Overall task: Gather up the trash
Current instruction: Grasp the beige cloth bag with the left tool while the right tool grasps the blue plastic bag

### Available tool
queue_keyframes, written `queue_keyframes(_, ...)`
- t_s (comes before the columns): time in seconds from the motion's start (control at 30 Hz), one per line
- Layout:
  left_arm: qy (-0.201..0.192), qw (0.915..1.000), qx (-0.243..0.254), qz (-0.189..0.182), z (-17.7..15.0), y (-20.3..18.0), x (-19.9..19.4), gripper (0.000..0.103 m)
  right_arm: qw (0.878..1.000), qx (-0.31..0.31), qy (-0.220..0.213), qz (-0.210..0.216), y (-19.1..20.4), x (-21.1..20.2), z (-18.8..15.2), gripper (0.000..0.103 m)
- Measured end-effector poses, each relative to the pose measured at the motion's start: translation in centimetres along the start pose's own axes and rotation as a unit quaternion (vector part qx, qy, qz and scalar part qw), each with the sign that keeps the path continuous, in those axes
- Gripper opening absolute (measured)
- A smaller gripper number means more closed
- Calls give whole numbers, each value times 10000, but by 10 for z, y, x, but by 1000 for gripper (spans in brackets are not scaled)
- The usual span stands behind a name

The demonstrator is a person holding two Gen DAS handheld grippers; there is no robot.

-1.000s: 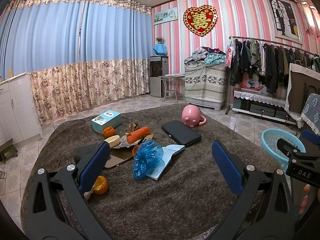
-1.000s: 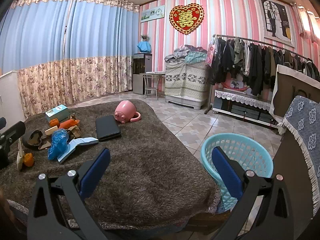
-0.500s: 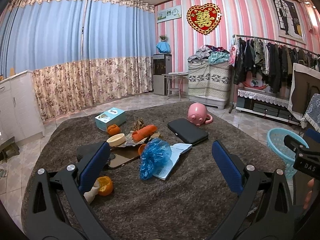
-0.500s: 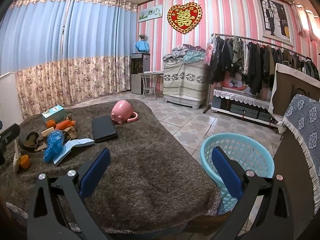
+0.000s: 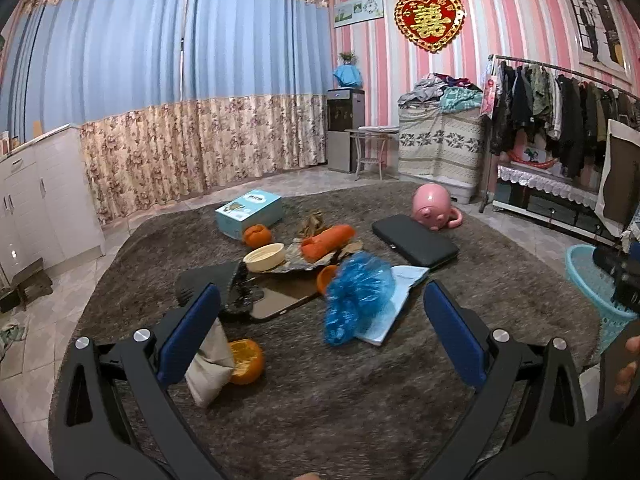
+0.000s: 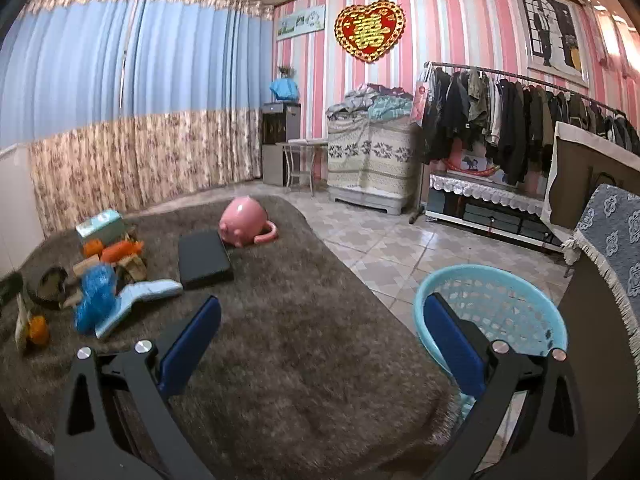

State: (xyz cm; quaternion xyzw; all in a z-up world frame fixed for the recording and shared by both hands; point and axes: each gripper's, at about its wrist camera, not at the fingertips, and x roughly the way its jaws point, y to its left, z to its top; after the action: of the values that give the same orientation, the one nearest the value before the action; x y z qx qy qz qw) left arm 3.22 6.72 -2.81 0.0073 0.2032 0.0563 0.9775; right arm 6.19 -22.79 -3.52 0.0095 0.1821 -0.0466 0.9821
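Observation:
Trash lies on a brown shaggy table cover (image 5: pixel 320 400): a crumpled blue plastic bag (image 5: pixel 352 296), orange peels (image 5: pixel 246 356), an orange carrot-like wrapper (image 5: pixel 326 238), a small round bowl (image 5: pixel 264 257) and a grey paper scrap (image 5: pixel 210 360). My left gripper (image 5: pixel 320 332) is open and empty, just short of the blue bag. My right gripper (image 6: pixel 320 344) is open and empty over the cover's right part, beside a turquoise basket (image 6: pixel 492 308). The blue bag also shows in the right wrist view (image 6: pixel 96 298).
A black case (image 5: pixel 414 242), a pink piggy bank (image 5: pixel 434 208), a light-blue box (image 5: pixel 248 212), an open booklet (image 5: pixel 394 300) and a phone (image 5: pixel 280 300) also lie on the cover. A clothes rack (image 6: pixel 520 128) stands at the right wall.
My left gripper has moved forward toward the trash pile, which looks larger and nearer. My right gripper has shifted slightly, the basket staying at its right. Both stay open.

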Motion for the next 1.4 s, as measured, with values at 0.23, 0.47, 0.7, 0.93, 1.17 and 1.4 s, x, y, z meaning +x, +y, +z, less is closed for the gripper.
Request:
queue_keyframes(0.23, 106, 9997, -31, 232, -10, 25, 3, 99, 9993, -88, 362, 0, 14, 20, 2, 99)
queue_keyframes(0.47, 496, 9978, -125, 414, -36, 55, 14, 99, 9984, -350, 416, 119, 27, 26, -6, 99)
queue_keyframes(0.7, 733, 9948, -414, 581, -50, 84, 38, 99, 9973, -298, 657, 123, 32, 36, -14, 99)
queue_keyframes(0.93, 1025, 9928, -440, 427, -51, 92, 62, 92, 9948, -263, 872, 456, 42, 44, -19, 99)
queue_keyframes(1.17, 1245, 9916, -325, 117, -53, 93, 71, 49, 9915, -334, 850, 924, 72, 47, -15, 99)
queue_keyframes(1.4, 945, 9954, -121, 44, -42, 103, 55, 19, 9867, -547, 817, 1296, 110, 46, -10, 98)
